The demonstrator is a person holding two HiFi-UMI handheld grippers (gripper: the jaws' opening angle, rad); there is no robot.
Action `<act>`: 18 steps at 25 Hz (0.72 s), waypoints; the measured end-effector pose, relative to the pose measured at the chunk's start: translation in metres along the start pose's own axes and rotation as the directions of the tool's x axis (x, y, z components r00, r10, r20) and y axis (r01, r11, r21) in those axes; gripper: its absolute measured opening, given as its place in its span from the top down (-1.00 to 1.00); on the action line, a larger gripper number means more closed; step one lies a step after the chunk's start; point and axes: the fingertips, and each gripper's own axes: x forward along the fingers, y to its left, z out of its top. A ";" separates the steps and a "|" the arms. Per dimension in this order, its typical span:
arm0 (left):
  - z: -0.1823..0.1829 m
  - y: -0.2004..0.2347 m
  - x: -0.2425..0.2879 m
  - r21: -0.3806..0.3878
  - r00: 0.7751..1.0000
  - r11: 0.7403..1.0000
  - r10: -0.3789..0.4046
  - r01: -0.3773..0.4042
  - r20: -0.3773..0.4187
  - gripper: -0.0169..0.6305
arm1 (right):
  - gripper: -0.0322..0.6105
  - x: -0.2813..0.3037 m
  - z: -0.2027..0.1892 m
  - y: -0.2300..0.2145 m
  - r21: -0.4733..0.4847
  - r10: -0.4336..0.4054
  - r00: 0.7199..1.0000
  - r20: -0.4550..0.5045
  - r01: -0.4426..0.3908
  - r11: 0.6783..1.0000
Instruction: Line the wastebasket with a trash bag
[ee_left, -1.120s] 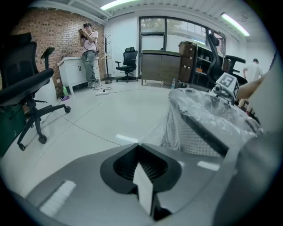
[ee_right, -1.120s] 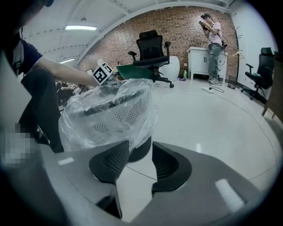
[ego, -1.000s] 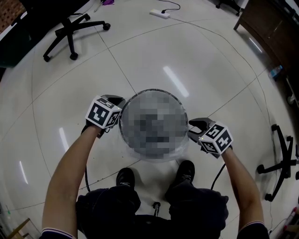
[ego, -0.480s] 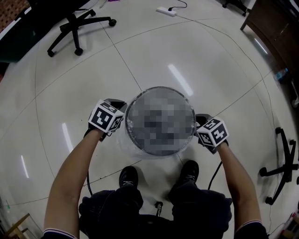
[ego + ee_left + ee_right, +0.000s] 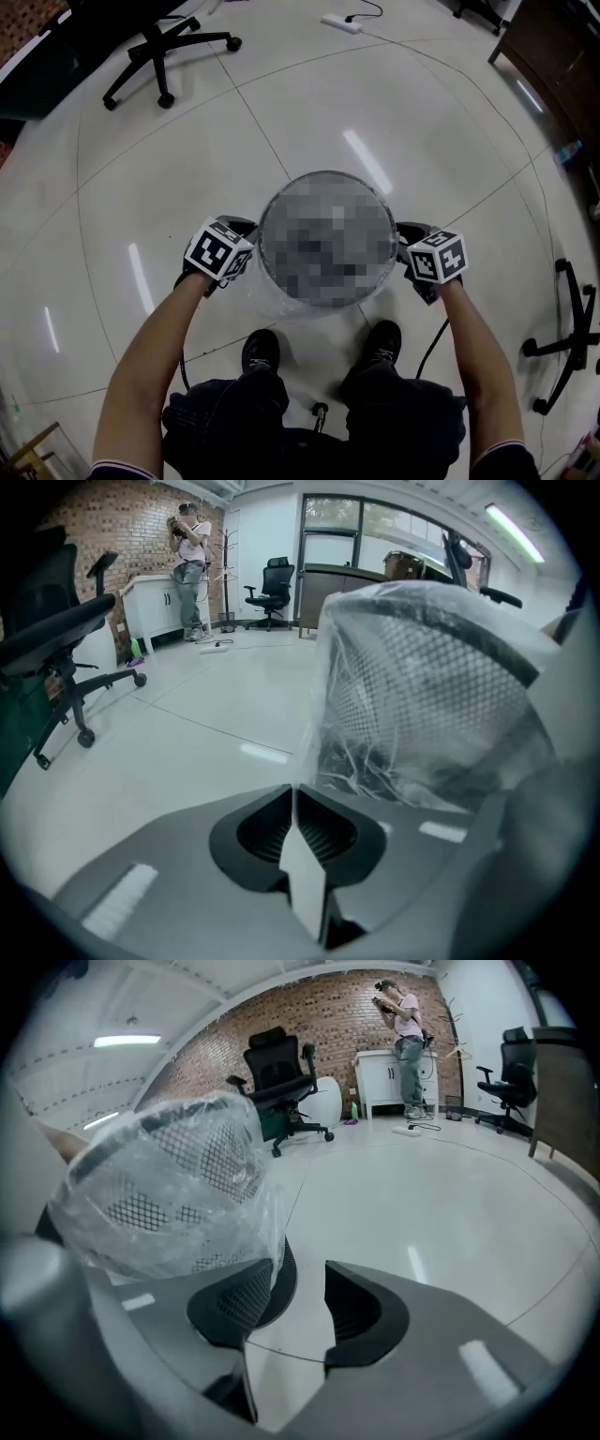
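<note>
Both hands have dropped lower beside the wastebasket (image 5: 441, 691), which stands on the floor between my feet. Trash bag (image 5: 164, 1227) already wraps its rim and sides. Left gripper (image 5: 294, 803) is pressed together near the film; right gripper (image 5: 298, 1288) has just spread wider, empty. Probably just smoothing left.

This is looking like an open office. Black swivel chairs (image 5: 157, 54) on castor bases are standing about a glossy pale tiled floor (image 5: 281, 122), one at the far left and another chair's base (image 5: 570, 328) showing at the right. A white power strip (image 5: 339, 22) is lying on the far floor with its cable trailing. A brick wall (image 5: 319, 1016) is running behind a white cabinet (image 5: 380, 1077) and a coat stand (image 5: 454, 1054). Glazed partitions (image 5: 375, 527) are rising above a dark counter (image 5: 347, 578), and strip lights (image 5: 511, 532) are glowing overhead.
</note>
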 end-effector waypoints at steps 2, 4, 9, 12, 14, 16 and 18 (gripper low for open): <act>-0.001 -0.002 -0.004 0.009 1.000 1.000 -0.003 0.003 0.003 0.84 | 0.31 -0.011 0.004 -0.002 0.021 0.002 1.000 0.026 -0.003 1.000; -0.001 -0.001 -0.010 0.010 1.000 1.000 0.011 -0.011 0.008 0.80 | 0.31 -0.023 0.010 -0.006 0.044 0.000 0.998 0.059 -0.002 0.999; -0.010 -0.006 -0.027 -0.031 0.998 0.998 0.062 -0.062 0.024 0.77 | 0.31 -0.059 0.016 -0.017 0.090 -0.012 0.993 0.113 0.002 0.996; -0.016 -0.013 -0.036 -0.066 0.996 0.995 0.083 -0.080 0.039 0.77 | 0.32 -0.075 0.024 -0.017 0.061 -0.018 0.992 0.126 0.010 0.998; -0.022 -0.020 -0.041 -0.088 0.995 0.993 0.087 -0.083 0.049 0.77 | 0.33 -0.083 0.035 -0.011 0.030 -0.014 0.990 0.141 0.009 1.000; -0.028 -0.027 -0.045 -0.111 0.994 0.990 0.092 -0.085 0.061 0.77 | 0.33 -0.088 0.050 -0.003 -0.014 -0.004 0.988 0.152 0.006 1.000; -0.032 -0.032 -0.048 -0.134 0.992 0.987 0.103 -0.092 0.078 0.77 | 0.34 -0.090 0.066 0.005 -0.057 0.006 0.987 0.163 0.003 0.998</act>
